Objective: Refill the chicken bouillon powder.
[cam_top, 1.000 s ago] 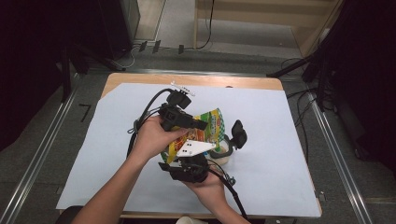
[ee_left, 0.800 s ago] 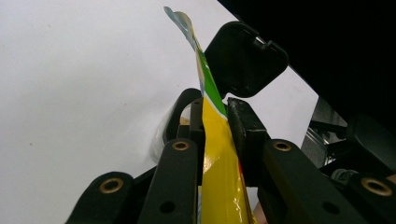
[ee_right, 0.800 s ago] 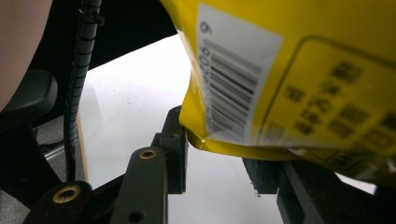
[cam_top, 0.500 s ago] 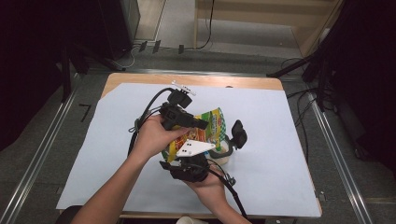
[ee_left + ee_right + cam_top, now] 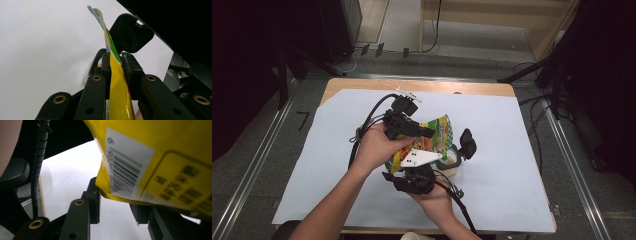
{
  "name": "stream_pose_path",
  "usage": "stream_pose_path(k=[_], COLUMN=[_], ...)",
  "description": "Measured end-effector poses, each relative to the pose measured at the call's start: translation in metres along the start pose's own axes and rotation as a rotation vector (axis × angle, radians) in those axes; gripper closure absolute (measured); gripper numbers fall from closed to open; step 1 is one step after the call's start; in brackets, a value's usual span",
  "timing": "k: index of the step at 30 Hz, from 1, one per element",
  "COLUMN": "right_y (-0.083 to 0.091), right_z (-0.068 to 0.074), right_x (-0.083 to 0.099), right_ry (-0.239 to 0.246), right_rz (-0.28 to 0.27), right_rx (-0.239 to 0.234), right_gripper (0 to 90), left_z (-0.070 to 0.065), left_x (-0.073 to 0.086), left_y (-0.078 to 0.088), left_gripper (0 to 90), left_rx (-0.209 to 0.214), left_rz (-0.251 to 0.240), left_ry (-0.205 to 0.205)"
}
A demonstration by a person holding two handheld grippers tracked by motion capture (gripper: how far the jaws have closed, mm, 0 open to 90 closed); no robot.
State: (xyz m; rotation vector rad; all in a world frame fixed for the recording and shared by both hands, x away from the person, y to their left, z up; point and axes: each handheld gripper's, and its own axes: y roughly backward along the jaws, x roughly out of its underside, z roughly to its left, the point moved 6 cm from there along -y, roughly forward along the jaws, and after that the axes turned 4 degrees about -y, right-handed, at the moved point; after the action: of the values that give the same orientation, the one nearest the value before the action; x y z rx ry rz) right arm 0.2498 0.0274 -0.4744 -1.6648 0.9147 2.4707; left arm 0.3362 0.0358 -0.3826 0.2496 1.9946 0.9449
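At mid-table, left of centre: left gripper [image 5: 424, 133] clamped on the yellow snack bag [image 5: 439, 135], as a second ago; no shift anywhere. From its own view: bag edge [image 5: 117, 85] pinched thin between the jaws, black lid [image 5: 131, 33] beyond. Further right: right gripper [image 5: 412, 180] under the bag, barcode [image 5: 125, 167] overhead; jaws apart, grip perhaps none. Cup [image 5: 452, 162] just beside.

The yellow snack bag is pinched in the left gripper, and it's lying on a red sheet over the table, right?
Not quite. The sheet over the table is white, not red, as the high view shows. The rest holds: the left gripper is shut on the yellow snack bag, its jaws pressing the bag from both sides in the left gripper view.
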Motion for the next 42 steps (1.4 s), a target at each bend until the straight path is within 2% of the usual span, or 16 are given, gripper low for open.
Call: stream_pose_path(k=[10,31,42], right_y=[-0.001,-0.007,-0.006], right_z=[-0.001,0.001,0.001], right_x=[-0.001,-0.005,-0.004], right_ry=[0.016,0.049,0.034], right_rz=[0.010,0.017,0.012], right_rx=[0.003,-0.005,-0.010], right_gripper=[65.6,65.6,65.7], left_z=[0.002,0.006,0.001], left_x=[0.000,0.004,0.003], left_y=[0.002,0.012,0.009], left_gripper=[81.1,80.6,80.2], left_rx=[0.005,-0.021,-0.024], left_rz=[-0.013,-0.039,-0.028], left_ry=[0.002,0.001,-0.018])
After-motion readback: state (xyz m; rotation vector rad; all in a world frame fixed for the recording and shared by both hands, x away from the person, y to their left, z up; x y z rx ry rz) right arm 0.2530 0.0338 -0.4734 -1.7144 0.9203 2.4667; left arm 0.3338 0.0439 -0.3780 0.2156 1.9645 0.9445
